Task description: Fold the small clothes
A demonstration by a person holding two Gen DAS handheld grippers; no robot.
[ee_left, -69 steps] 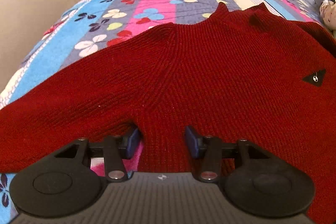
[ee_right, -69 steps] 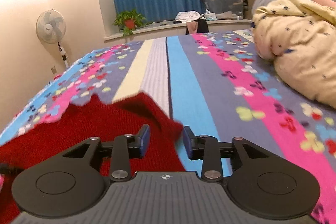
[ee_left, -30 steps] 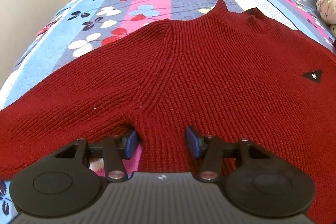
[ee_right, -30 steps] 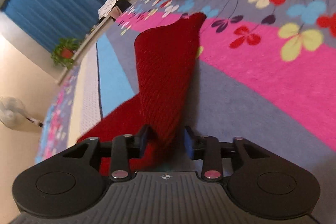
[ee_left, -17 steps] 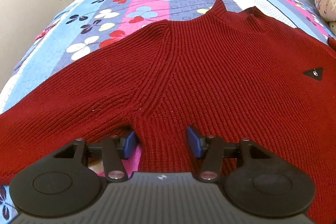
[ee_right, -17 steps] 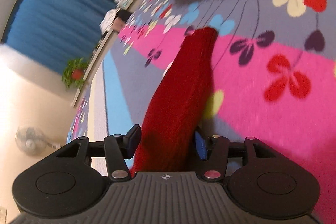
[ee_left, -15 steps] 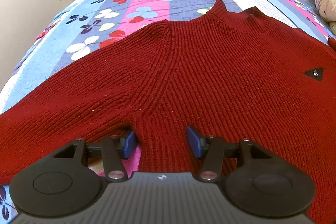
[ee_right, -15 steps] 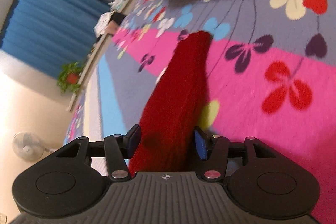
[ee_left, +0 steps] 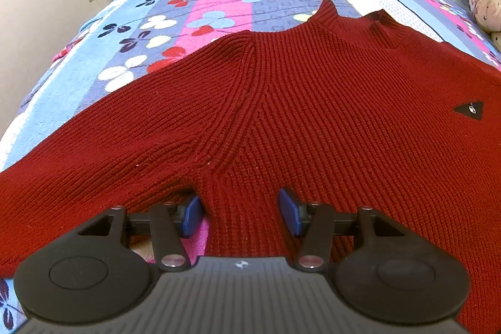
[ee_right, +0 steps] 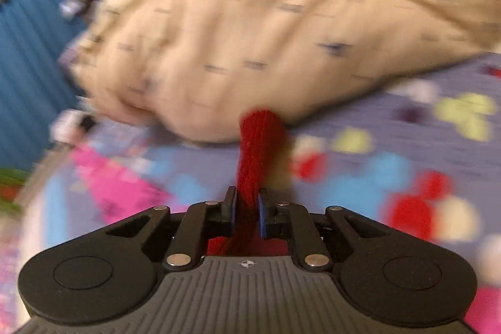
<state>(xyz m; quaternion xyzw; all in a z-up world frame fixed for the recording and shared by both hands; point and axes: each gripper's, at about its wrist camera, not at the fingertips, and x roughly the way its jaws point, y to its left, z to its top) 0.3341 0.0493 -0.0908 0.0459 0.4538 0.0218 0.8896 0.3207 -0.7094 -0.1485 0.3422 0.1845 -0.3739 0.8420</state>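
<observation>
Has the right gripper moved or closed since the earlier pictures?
Yes. The right gripper has shut on the red sleeve and swung toward the beige quilt.

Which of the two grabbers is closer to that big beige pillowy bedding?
The right. The right gripper, pinching the red sleeve, points at the beige bedding looming just ahead. The left gripper sits open over the sweater; there the bedding shows only at the far edge.

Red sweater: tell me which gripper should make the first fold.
Right. The right gripper already has its jaws shut on the sleeve, ready to carry it across. The left gripper has its jaws open, straddling the red sweater near the underarm, holding nothing.
</observation>
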